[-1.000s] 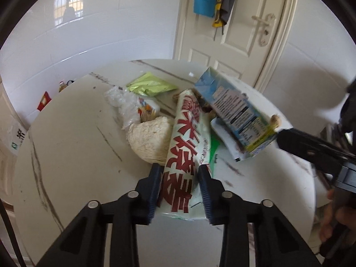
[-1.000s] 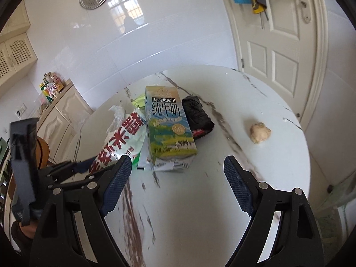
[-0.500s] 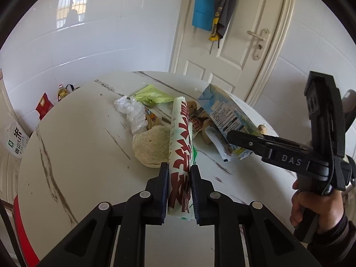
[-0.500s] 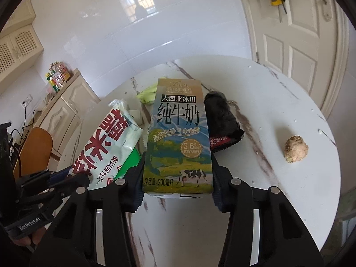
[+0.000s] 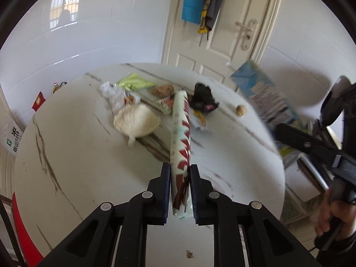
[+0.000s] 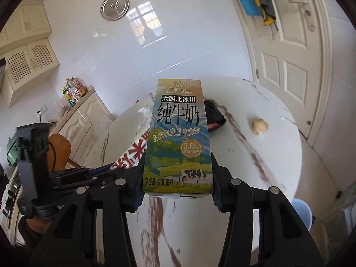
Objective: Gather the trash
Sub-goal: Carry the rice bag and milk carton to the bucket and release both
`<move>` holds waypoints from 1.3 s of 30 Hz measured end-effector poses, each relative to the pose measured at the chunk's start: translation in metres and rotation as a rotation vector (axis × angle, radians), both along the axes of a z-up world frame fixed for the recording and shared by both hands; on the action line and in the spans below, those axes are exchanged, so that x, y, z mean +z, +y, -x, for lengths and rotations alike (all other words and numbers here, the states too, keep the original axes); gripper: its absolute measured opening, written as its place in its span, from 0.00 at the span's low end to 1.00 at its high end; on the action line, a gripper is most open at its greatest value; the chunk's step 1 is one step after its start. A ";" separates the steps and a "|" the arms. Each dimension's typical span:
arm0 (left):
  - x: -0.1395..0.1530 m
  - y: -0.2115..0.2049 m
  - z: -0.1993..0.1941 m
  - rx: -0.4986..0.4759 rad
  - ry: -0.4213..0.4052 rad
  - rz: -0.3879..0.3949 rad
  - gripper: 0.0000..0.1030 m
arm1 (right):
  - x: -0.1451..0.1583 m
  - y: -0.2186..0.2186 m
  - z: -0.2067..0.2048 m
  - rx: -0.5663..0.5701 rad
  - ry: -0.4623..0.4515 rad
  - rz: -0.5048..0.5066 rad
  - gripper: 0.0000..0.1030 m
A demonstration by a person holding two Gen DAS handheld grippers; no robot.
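Note:
A long white snack wrapper with red lettering [image 5: 181,129] sticks out forward between the pads of my left gripper [image 5: 179,169], lifted off the round marble table [image 5: 66,155]. The jaws are easing open slightly while the pads still press the wrapper. My right gripper [image 6: 177,162] is shut on an upright milk carton [image 6: 180,129], held above the table. The carton [image 5: 262,95] shows blurred at the right of the left wrist view. The wrapper [image 6: 135,151] and the left gripper [image 6: 89,171] appear at the lower left of the right wrist view.
On the table lie a crumpled white tissue [image 5: 135,122], a black bag [image 5: 203,99], a green wrapper [image 5: 133,82], clear plastic [image 5: 111,93] and two brownish lumps [image 5: 241,110]. A blue bucket [image 6: 300,213] stands on the floor past the table edge. A white door [image 5: 222,33] is behind.
Both grippers closed on their items and lifted them: the left squeezed the wrapper narrow and drew it back, the right took the milk carton and raised it off the pile.

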State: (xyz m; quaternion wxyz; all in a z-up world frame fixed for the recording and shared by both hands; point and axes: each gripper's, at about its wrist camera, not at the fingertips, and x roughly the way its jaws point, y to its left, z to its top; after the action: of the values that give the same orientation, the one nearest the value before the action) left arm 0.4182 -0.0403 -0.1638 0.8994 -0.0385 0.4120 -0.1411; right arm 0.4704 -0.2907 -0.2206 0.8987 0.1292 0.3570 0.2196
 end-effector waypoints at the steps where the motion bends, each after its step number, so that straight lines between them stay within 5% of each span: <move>1: -0.001 -0.004 -0.001 0.009 0.004 -0.003 0.19 | -0.001 -0.003 0.006 -0.006 0.002 -0.001 0.45; 4: -0.007 -0.013 -0.005 0.032 0.035 -0.006 0.24 | -0.008 -0.014 0.019 -0.023 0.021 -0.013 0.45; 11: 0.006 -0.022 0.012 0.020 -0.031 0.055 0.11 | -0.015 -0.030 0.037 -0.045 0.031 -0.031 0.45; 23: 0.032 -0.032 0.047 -0.034 -0.112 0.083 0.08 | -0.019 -0.043 0.052 -0.060 0.025 -0.067 0.45; 30: 0.046 -0.083 0.054 -0.148 -0.145 0.077 0.09 | -0.013 -0.075 0.074 -0.126 -0.006 -0.074 0.45; 39: 0.034 -0.204 0.030 -0.364 -0.103 0.045 0.09 | -0.022 -0.165 0.107 -0.317 0.009 -0.043 0.45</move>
State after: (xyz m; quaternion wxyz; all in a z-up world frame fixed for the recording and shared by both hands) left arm 0.3877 -0.2448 -0.1300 0.8778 0.0238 0.3622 -0.3126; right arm 0.3632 -0.4560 -0.2429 0.9175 0.2041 0.3315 0.0823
